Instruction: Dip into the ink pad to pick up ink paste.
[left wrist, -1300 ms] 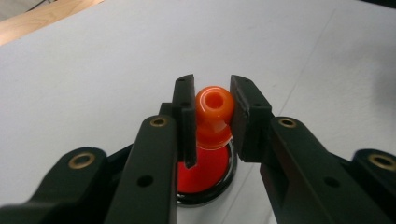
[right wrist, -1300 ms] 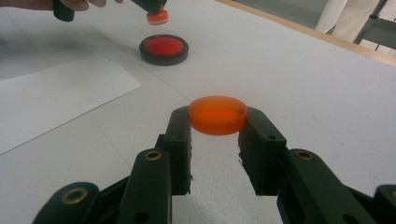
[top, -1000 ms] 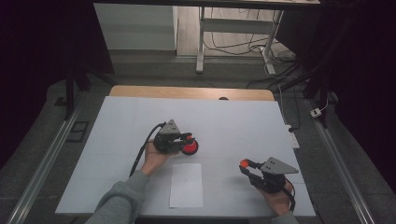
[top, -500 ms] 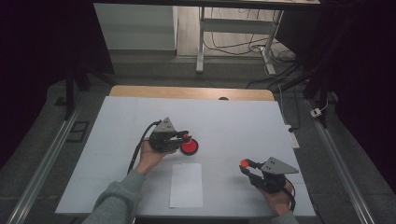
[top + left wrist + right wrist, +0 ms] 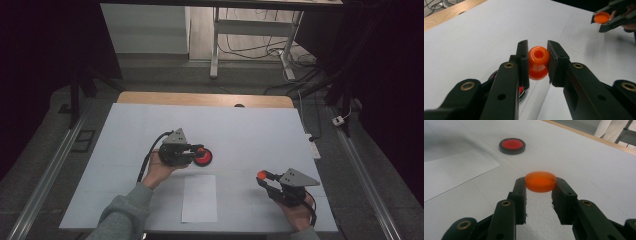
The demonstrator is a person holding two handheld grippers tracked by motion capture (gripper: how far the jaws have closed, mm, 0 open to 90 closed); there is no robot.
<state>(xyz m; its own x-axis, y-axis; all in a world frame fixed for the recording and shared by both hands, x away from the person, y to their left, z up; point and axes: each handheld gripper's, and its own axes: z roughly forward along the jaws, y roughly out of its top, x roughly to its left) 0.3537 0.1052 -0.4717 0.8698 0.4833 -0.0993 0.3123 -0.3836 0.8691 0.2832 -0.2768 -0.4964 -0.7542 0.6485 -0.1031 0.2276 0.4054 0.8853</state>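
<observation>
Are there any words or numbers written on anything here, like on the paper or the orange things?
No readable text anywhere.
White sheet of paper: looks blank.
Orange spool in the left gripper: plain, no marks.
Orange cap in the right gripper: plain.
Red disc with black rim: no label.
Table cover: unmarked.

place: lab or workshop | cues: white-covered table [image 5: 260, 125], metal desk frame [image 5: 250, 45], floor cables [image 5: 280, 70]

Grey sleeve [image 5: 127, 212] — black tools, brass screws, grey three-cornered plates.
</observation>
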